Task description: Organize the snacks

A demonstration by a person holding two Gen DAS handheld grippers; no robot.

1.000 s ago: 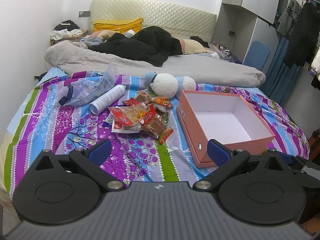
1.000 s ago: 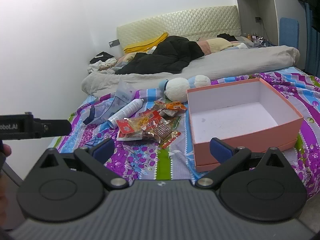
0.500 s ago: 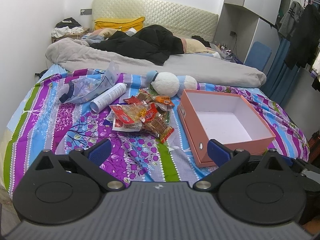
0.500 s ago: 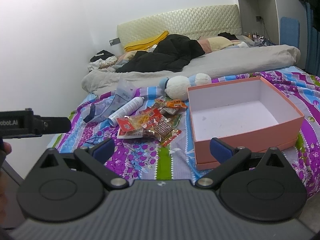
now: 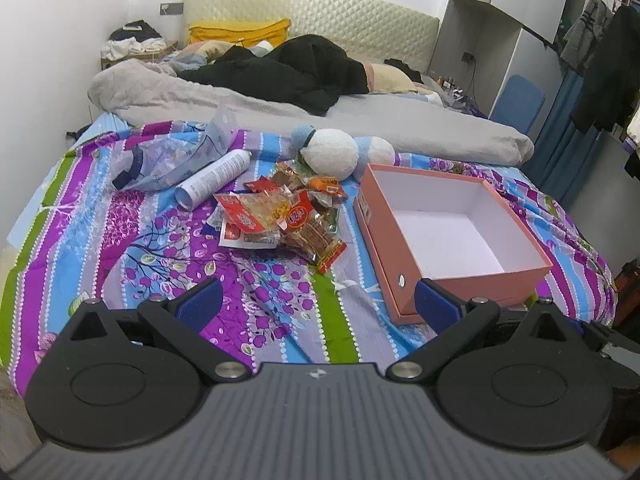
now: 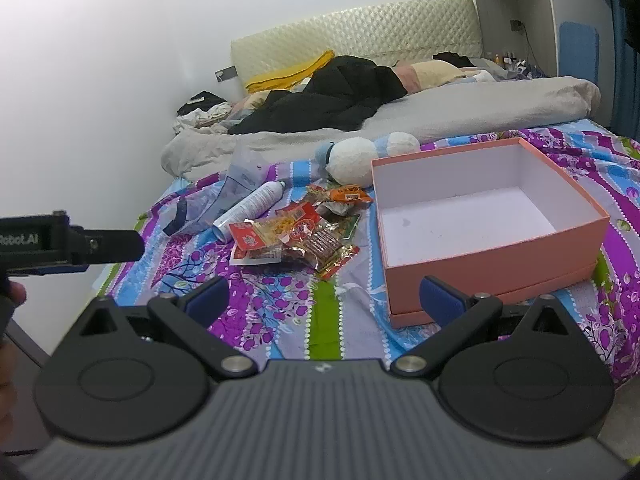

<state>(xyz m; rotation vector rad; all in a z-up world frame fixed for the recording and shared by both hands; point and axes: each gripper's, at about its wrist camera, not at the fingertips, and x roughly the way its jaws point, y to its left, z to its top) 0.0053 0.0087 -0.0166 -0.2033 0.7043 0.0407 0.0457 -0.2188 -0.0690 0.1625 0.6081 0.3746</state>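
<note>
Left tongs (image 5: pixel 318 304) wide apart, nothing between the blue pads, held above the near end of the bed (image 5: pixel 264 308) with its purple, blue and green patterned cover. Right tongs (image 6: pixel 324 298) likewise spread and empty, over the same near edge; the left unit's black body shows at the left margin of the right wrist view.

Snack pile (image 5: pixel 280 216) lies on the cover ahead of both tongs — crinkled red, orange and clear packets heaped together, one long red-edged packet at the pile's near right. Pink box (image 5: pixel 452 236), open-topped with a white interior, sits just right of the pile, not touching it; nothing visible inside.

White spray can (image 5: pixel 214 178) lies on its side left of the pile, behind it a crumpled clear plastic bag (image 5: pixel 168 160). A white and blue plush toy (image 5: pixel 336 154) rests just beyond the snacks, near the box's far corner. Grey blanket (image 5: pixel 400 120) and black clothing (image 5: pixel 288 70) — farther up the bed, towards the quilted headboard.
</note>
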